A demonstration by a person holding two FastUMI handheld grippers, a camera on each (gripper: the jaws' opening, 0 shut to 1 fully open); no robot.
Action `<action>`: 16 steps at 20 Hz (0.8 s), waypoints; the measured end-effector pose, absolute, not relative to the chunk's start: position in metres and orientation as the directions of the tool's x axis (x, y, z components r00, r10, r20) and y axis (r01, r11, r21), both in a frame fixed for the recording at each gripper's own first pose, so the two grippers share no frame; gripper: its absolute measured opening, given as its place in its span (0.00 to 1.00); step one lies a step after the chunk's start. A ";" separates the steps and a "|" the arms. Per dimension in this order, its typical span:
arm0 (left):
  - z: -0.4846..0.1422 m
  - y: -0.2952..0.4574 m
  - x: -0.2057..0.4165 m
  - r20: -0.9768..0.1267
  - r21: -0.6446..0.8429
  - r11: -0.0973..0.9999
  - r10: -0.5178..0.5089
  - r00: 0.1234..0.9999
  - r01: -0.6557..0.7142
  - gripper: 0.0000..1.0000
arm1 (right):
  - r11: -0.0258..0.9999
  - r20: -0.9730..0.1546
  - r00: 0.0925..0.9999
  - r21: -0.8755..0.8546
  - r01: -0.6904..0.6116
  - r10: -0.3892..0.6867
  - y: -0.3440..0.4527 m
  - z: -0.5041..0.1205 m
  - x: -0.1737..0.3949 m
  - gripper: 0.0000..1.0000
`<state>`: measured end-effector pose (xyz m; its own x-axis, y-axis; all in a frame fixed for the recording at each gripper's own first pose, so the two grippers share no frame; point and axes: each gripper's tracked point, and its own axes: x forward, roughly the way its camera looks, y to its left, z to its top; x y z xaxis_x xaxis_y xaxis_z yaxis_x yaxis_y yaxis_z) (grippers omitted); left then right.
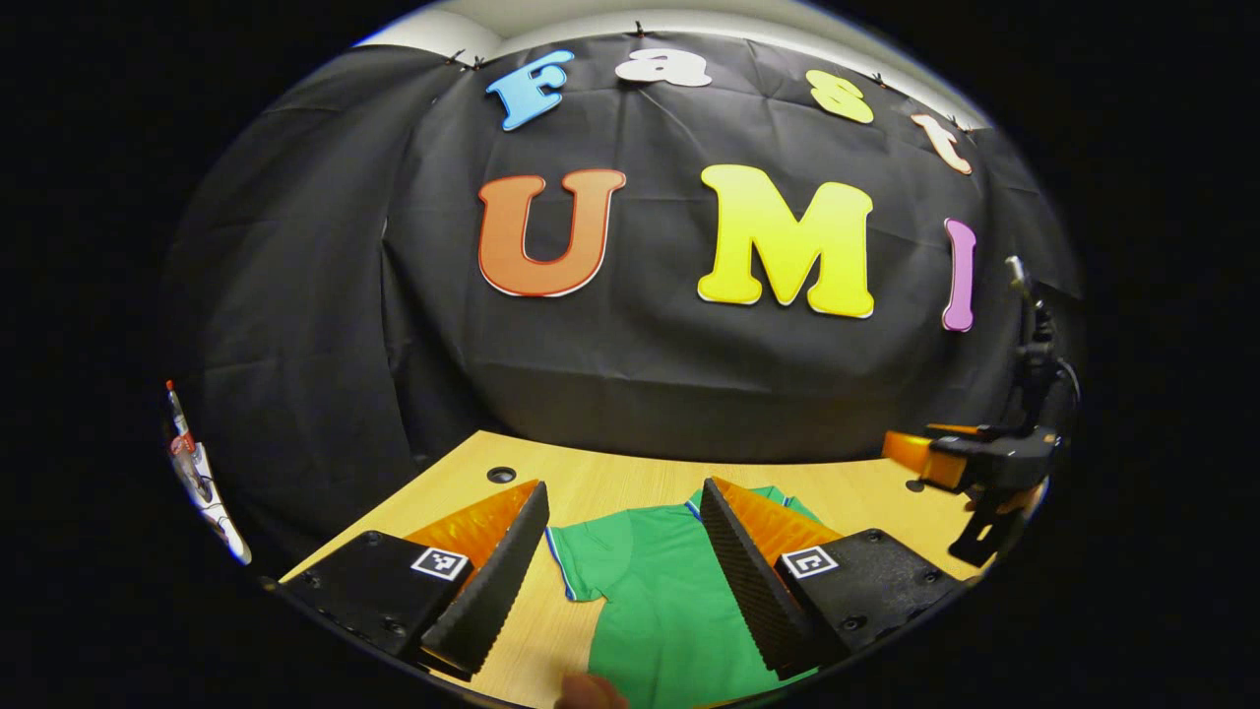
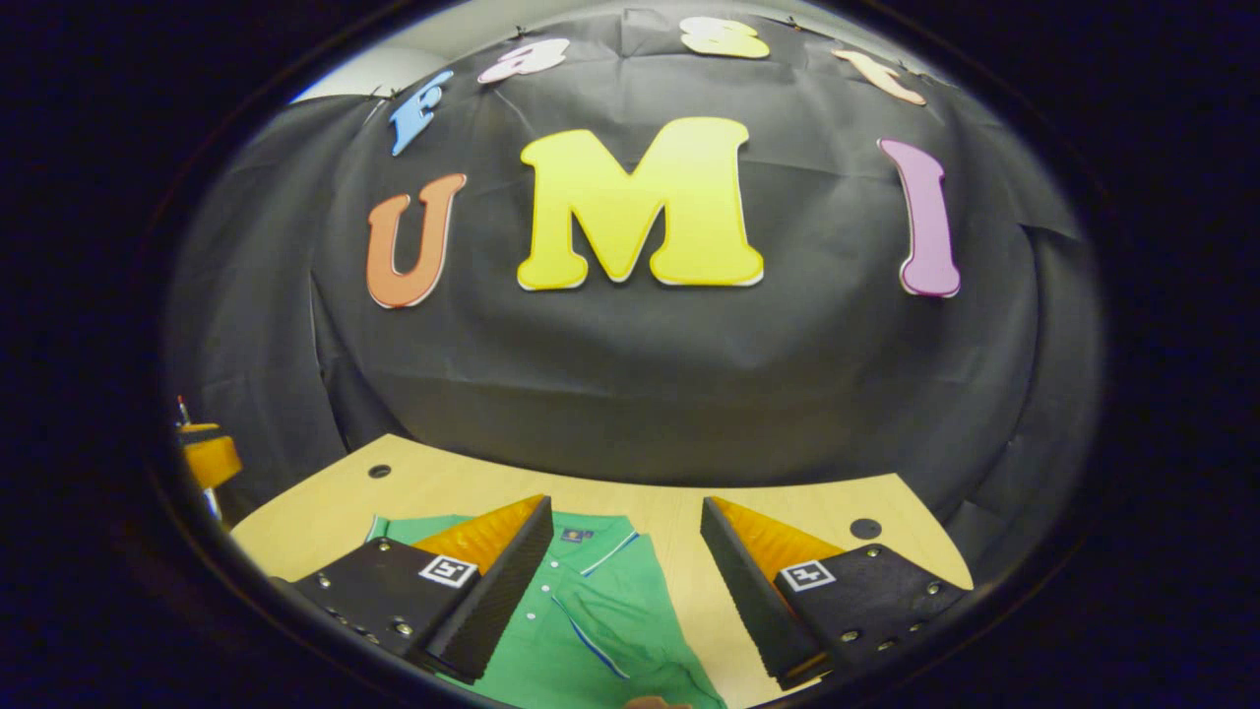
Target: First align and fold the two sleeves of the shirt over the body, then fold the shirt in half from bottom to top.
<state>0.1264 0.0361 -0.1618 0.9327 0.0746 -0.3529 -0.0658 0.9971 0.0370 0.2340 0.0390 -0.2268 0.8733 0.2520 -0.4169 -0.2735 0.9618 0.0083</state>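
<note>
Wooden table (image 1: 591, 483) is lying under both tools, black cloth wall (image 1: 630, 374) behind. Left gripper (image 1: 623, 502) and right gripper (image 2: 622, 517) are gaping wide over the green shirt (image 1: 660, 601); right gripper view is showing its collar (image 2: 591, 540).

Both views were aimed low across the table (image 1: 610, 483) toward the booth wall (image 2: 630, 374); the shirt (image 1: 669, 591) was shared.

I held the left gripper (image 1: 622, 497) with jaws wide apart; the right gripper (image 2: 625, 512), at its three o'clock, likewise spread.
</note>
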 end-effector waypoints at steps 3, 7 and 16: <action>-0.186 0.047 0.144 -0.379 0.030 0.996 0.087 0.921 -0.082 0.99 | 0.961 -0.369 0.890 0.025 -0.277 0.266 0.028 -0.189 0.215 0.96; -0.227 0.067 0.169 -0.433 0.052 0.993 0.120 0.893 -0.108 1.00 | 0.967 -0.307 0.919 0.021 -0.253 0.247 0.005 -0.146 0.192 0.95; -0.315 0.090 0.208 -0.544 0.151 0.982 0.180 0.819 -0.115 0.99 | 0.986 -0.228 0.961 -0.028 -0.165 0.155 -0.056 -0.069 0.150 0.95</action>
